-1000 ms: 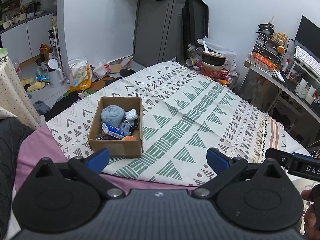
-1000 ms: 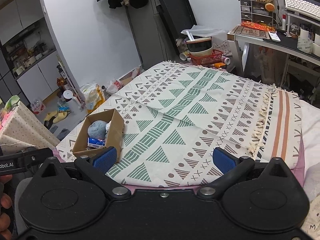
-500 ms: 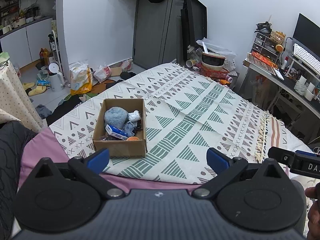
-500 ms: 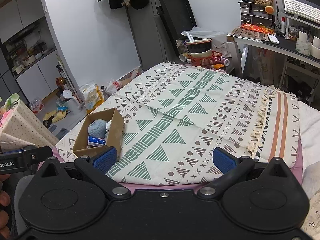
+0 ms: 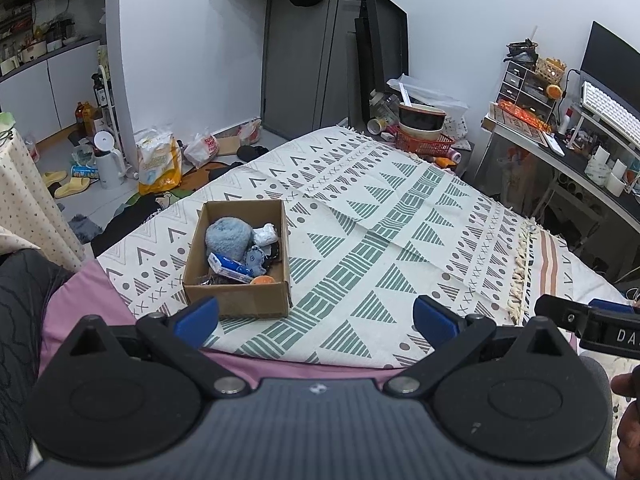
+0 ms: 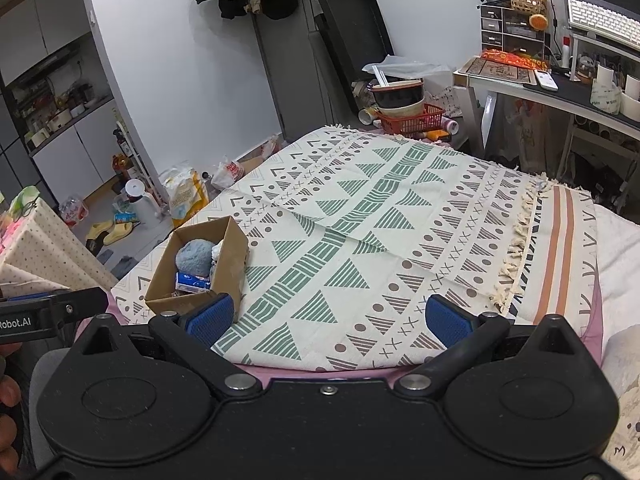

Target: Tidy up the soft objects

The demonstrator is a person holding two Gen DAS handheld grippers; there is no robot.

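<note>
On the floor at the far left, a white kettle (image 5: 107,162) and a pair of yellow slippers (image 5: 66,184) are seen beside a yellow-and-white bag (image 5: 158,166). A bed is covered by a patterned blanket (image 5: 400,236) with green triangles, under which a pink sheet (image 5: 72,304) is exposed along the near edge. Near the blanket's near-left corner a cardboard box (image 5: 236,300) is set, open at the top. Inside it a fluffy blue soft toy (image 5: 228,238) is packed against the left wall, with a small white bundle (image 5: 266,234) just beside it toward the right wall, a blue-and-white packet (image 5: 230,266) laid below them, and an orange item (image 5: 264,280) (only partly visible) at the near wall.

The left gripper (image 5: 316,316) is held above the bed's near edge with its blue pads wide apart and nothing between them; its left pad is seen in front of the box's near wall. The right gripper (image 6: 326,318) is likewise spread and empty, with the box (image 6: 196,268) seen just beyond its left pad.

Past the blanket's far corner a red basket (image 5: 424,142) is stacked with bowls. At the far right a desk (image 5: 560,164) is crowded with a white keyboard (image 5: 610,110) and small drawers (image 5: 520,88).
</note>
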